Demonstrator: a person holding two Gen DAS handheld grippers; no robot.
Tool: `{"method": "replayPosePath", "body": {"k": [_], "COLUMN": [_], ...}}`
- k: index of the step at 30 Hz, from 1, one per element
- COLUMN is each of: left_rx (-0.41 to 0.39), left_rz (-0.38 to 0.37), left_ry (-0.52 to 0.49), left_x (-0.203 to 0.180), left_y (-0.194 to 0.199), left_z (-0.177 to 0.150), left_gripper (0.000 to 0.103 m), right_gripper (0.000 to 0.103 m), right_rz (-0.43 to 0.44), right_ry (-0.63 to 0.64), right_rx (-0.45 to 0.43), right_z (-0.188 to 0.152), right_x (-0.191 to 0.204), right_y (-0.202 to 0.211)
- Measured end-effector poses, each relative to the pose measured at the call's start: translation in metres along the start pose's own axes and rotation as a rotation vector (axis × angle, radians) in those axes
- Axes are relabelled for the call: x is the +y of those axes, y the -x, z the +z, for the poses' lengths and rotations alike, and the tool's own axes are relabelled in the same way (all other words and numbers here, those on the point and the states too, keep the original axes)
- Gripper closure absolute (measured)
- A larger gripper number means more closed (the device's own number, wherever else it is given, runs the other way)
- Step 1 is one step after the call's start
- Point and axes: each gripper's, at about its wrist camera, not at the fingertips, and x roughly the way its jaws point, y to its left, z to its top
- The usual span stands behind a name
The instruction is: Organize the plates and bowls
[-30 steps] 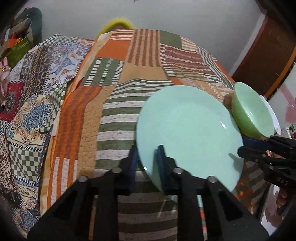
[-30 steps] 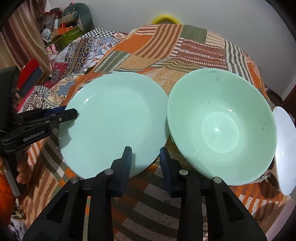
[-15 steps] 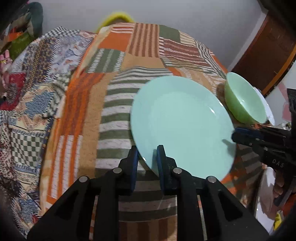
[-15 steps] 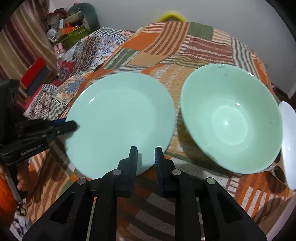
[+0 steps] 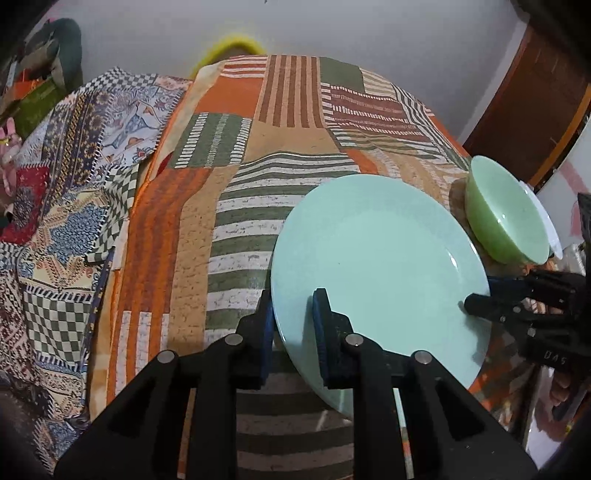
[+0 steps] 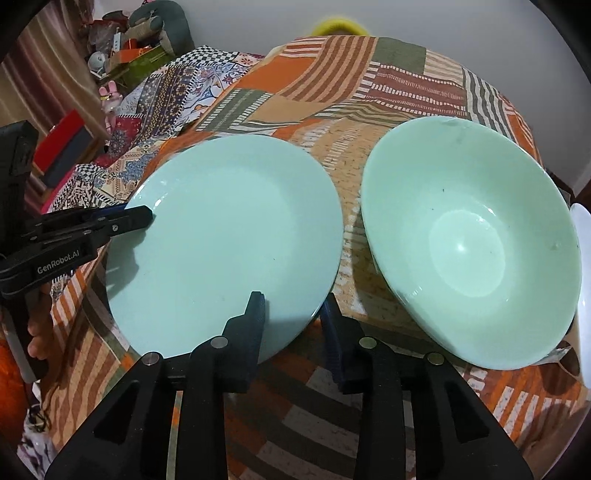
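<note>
Your left gripper [image 5: 293, 325] pinches the plate's [image 5: 376, 258] near-left rim while your right gripper [image 6: 291, 325] is opening around its near-right edge, so lifting one-sided could tip it against the bowl [image 6: 469, 240] just right.

Patchwork striped cloth [image 5: 258, 206] over the table, checkered patterned fabric [image 5: 66, 221] beside it, yellow object [image 6: 338, 26] behind
</note>
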Motion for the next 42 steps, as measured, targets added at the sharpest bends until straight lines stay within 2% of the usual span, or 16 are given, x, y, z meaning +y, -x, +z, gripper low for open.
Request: {"method": "replayPosePath", "body": {"k": [4, 16, 18, 22, 28, 31, 37, 42], "left_rx": [0.012, 0.069, 0.059, 0.055, 0.065, 0.054, 0.059, 0.031], "left_rz": [0.007, 0.010, 0.029, 0.016, -0.033, -0.011, -0.002, -0.012], "left_ry": [0.003, -0.005, -0.005, 0.017, 0.008, -0.016, 0.011, 0.012], "left_x": [0.000, -0.003, -0.003, 0.001, -0.003, -0.010, -0.014, -0.026], "left_y": [0.008, 0.041, 0.044, 0.045, 0.037, 0.038, 0.042, 0.058], "left_z": [-0.011, -0.062, -0.065, -0.068, -0.068, -0.068, -0.067, -0.069], "left_gripper": [0.083, 0.079, 0.075, 0.069, 0.069, 0.070, 0.070, 0.070], "right_gripper": [0.079, 0.080, 0.080, 0.080, 0.080, 0.080, 0.082, 0.082], "right_rz": [0.052, 0.105, 0.088, 0.081, 0.100, 0.094, 0.099, 0.086], "right_ry": [-0.020, 0.076, 0.076, 0.044, 0.018, 0.030, 0.013, 0.020], "right_rx": [0.018, 0.076, 0.067, 0.065, 0.055, 0.049, 0.051, 0.024], "right_z": [-0.005, -0.033, -0.028, -0.016, -0.010, -0.012, -0.015, -0.023], "right_x": [-0.003, 0.017, 0.016, 0.011, 0.012, 0.015, 0.012, 0.012], "right_y": [0.004, 0.018, 0.017, 0.006, -0.002, 0.000, 0.007, 0.027]}}
